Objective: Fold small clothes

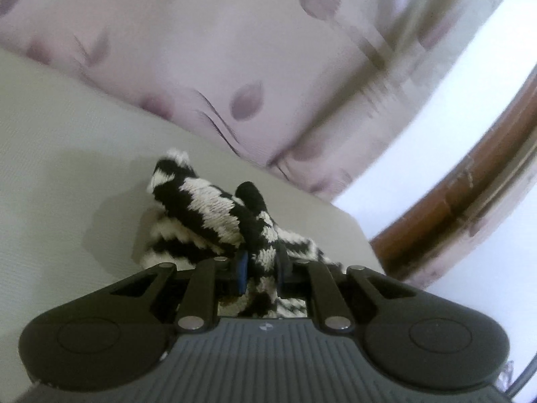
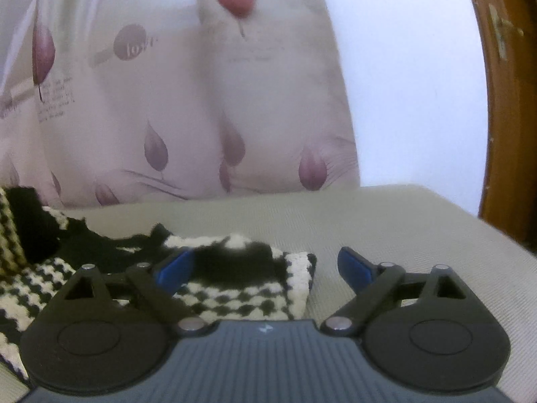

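Black-and-white knitted garment [image 1: 214, 208] on pale cushion [image 1: 67, 154], bunched and pinched in closed left gripper [image 1: 261, 265]. Right gripper [image 2: 265, 268] spread wide over folded edge, gripping nothing. Fold seemingly partway, not yet laid flat and finished.

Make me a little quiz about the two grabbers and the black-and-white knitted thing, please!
1. True or false: the left gripper has its jaws shut on the knitted garment.
2. The right gripper has its jaws: A) shut on the garment, B) open, C) shut on the curtain.
3. Fill in: behind the grey table hangs a pale ____ with purple leaf shapes.

Key: 1 true; 2 B; 3 curtain.
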Demonstrator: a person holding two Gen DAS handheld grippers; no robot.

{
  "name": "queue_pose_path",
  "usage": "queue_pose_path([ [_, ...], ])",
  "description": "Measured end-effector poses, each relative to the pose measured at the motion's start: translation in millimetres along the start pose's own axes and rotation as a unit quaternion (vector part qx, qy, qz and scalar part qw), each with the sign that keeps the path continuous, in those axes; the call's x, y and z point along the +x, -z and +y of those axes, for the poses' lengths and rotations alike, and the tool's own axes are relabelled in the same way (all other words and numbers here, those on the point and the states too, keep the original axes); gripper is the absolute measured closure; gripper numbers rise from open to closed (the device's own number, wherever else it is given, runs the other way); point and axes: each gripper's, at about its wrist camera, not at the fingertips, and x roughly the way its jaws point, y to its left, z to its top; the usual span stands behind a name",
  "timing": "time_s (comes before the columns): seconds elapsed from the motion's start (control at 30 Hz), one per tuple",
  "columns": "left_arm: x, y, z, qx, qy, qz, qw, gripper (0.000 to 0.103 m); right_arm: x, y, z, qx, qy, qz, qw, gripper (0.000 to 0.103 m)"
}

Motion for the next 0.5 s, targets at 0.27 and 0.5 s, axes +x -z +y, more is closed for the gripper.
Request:
queue_pose_path([
  [0.27, 32.6, 59.0, -8.3, 0.040, 0.058, -0.019, 0.9973, 0.087, -23.6, -8.6, -4.2, 0.266, -0.278, 0.062, 0.921, 0.009],
  [0.5, 30.3, 80.3, -5.4, 0.082, 0.095, -0.045, 0.9911, 0.083, 8.7, 2.6, 25.0, 0.324, -0.350, 0.139, 0.868, 0.009],
])
